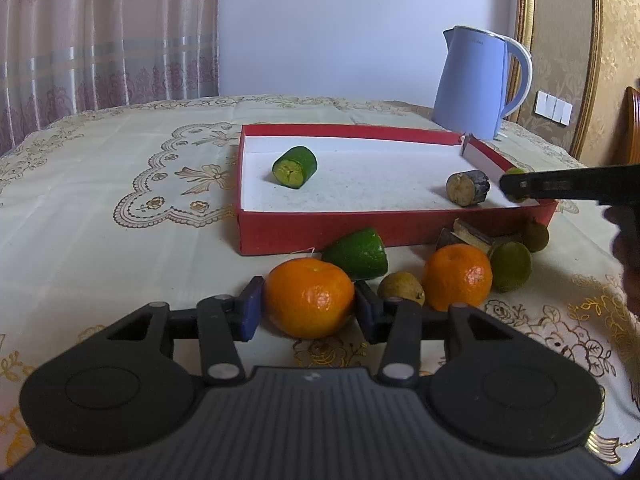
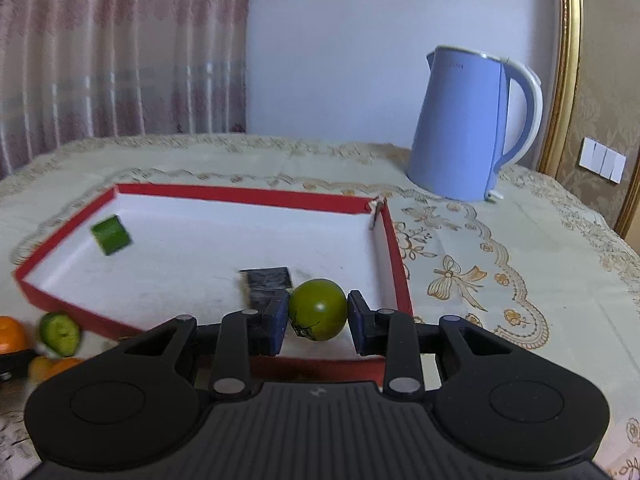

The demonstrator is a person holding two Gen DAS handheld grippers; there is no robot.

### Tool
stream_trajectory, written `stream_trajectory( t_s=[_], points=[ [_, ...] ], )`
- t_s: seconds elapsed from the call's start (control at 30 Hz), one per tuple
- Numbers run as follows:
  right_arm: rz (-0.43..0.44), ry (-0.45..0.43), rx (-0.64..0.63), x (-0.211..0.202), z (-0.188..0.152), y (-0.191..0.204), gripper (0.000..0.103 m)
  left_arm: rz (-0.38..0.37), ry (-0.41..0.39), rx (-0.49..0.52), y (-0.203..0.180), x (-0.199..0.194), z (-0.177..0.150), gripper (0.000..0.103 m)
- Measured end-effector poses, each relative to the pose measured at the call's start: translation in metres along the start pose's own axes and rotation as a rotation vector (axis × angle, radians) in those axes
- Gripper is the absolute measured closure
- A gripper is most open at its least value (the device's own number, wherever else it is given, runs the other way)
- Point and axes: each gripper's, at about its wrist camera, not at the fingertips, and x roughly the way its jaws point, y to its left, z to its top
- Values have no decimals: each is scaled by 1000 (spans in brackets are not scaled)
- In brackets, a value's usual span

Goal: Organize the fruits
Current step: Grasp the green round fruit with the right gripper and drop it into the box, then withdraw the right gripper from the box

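Note:
A red tray [image 1: 316,226] with a white floor holds a green fruit chunk [image 1: 295,167] and a dark brown chunk [image 1: 468,187]. My left gripper [image 1: 309,306] is shut on an orange mandarin [image 1: 309,299] on the tablecloth in front of the tray. Beside it lie a green fruit half [image 1: 358,255], a small brown fruit [image 1: 401,288], a second mandarin [image 1: 457,276] and a green lime [image 1: 511,266]. My right gripper [image 2: 318,316] is shut on a green tomato [image 2: 318,309] over the tray's [image 2: 248,196] near right corner, next to the dark chunk [image 2: 267,280]. The right gripper also shows in the left wrist view [image 1: 516,186].
A blue electric kettle [image 1: 478,80] stands behind the tray's far right corner, also in the right wrist view [image 2: 468,124]. Brown wedge pieces [image 1: 466,236] and a brown kiwi-like fruit [image 1: 536,236] lie by the tray's near right corner. A cream embroidered tablecloth [image 1: 120,184] covers the table.

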Motion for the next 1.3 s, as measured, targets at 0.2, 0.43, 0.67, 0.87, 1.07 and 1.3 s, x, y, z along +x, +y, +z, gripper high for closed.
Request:
stream_trajectory(
  t_s=[0.2,0.43,0.67,0.87,1.07,1.3],
  points=[
    [-6,40,4,21,-3,0,72,-4,1,3,-1,0,1,59],
    [5,21,-18,17,-6,2,71,-5,1,3,-1,0,1,59],
    [-52,-139,42,-29,-21,-17,19,-5,1,2,-2,0,0,58],
    [-283,-203,171,-50,-38,-53,14,-6,1,5,-2,0,0,57],
    [-331,-61,359,-34,-44,-93,14,-4,3,9,-2,0,0,56],
    [-377,30,444,-26,-54,-105,13,-1,3,12,-2,2,1,57]
  ],
)
